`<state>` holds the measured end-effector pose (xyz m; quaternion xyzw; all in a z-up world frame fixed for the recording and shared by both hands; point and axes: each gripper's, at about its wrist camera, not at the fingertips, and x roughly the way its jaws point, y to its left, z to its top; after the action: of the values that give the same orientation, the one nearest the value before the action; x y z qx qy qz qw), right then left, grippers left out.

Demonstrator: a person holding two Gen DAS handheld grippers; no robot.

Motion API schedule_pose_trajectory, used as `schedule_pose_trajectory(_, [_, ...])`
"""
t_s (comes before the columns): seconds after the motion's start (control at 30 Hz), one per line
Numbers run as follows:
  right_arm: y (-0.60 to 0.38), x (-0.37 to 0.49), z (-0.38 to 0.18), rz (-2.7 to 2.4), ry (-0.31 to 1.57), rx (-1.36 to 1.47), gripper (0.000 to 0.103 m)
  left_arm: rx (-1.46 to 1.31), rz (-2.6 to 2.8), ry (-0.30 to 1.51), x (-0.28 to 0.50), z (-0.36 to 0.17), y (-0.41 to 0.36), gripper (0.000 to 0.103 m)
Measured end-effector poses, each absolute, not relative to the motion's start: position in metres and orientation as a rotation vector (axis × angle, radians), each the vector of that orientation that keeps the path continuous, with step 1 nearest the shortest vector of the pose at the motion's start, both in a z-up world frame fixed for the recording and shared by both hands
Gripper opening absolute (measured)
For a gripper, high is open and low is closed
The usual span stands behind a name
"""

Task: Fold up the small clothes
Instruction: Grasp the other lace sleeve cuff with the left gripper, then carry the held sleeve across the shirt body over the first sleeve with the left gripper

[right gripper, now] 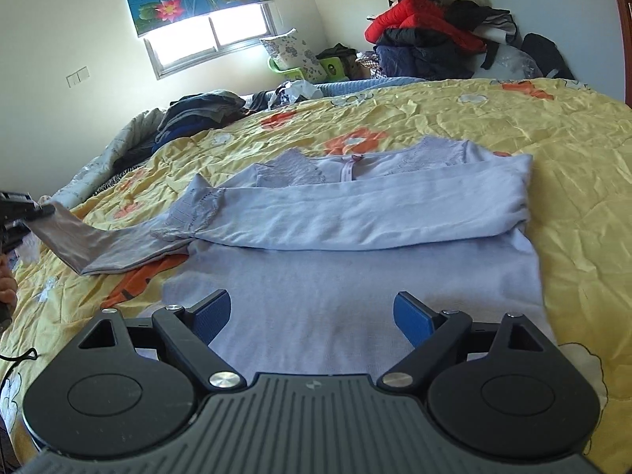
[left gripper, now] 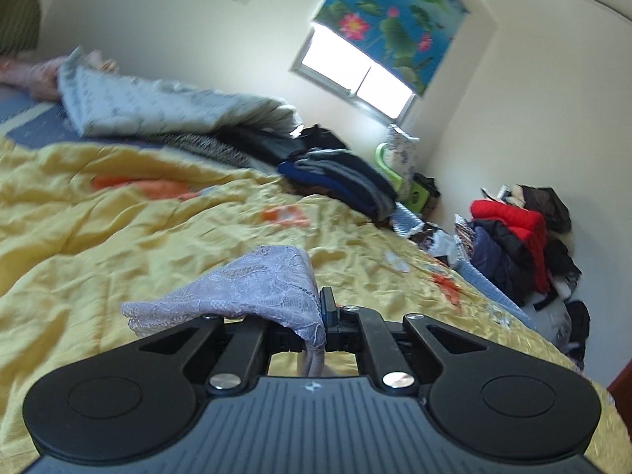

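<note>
Left tongs [left gripper: 322,316] pinching lace sleeve cuff [left gripper: 252,288], prob. of lilac top [right gripper: 355,260]; right tongs [right gripper: 312,316] spread.

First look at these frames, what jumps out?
A lilac top lies flat on the yellow quilt, one sleeve folded across its chest. The left gripper is shut on the other sleeve's lace cuff, lifting it off the bed. The right gripper hangs open over the hem.
</note>
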<state>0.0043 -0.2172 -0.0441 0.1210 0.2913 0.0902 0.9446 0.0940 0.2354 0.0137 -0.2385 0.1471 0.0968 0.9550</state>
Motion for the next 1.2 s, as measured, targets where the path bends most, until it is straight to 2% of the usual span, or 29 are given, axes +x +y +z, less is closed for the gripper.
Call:
schedule_pose_trajectory(0.23, [-0.227, -0.002, -0.051, 0.168, 0.595, 0.253, 0.089, -0.330, 0.105, 0.244, 0.092, 0.037, 0.177, 0.006])
schedule_pose_trajectory(0.57, [-0.241, -0.009, -0.055, 0.149, 0.581, 0.240, 0.089, -0.207, 0.045, 0.253, 0.103, 0.042, 0.114, 0.006])
schedule_pose_trajectory(1.2, [-0.243, -0.014, -0.061, 0.173, 0.565, 0.250, 0.094, -0.001, -0.127, 0.390, 0.122, 0.026, -0.008, 0.007])
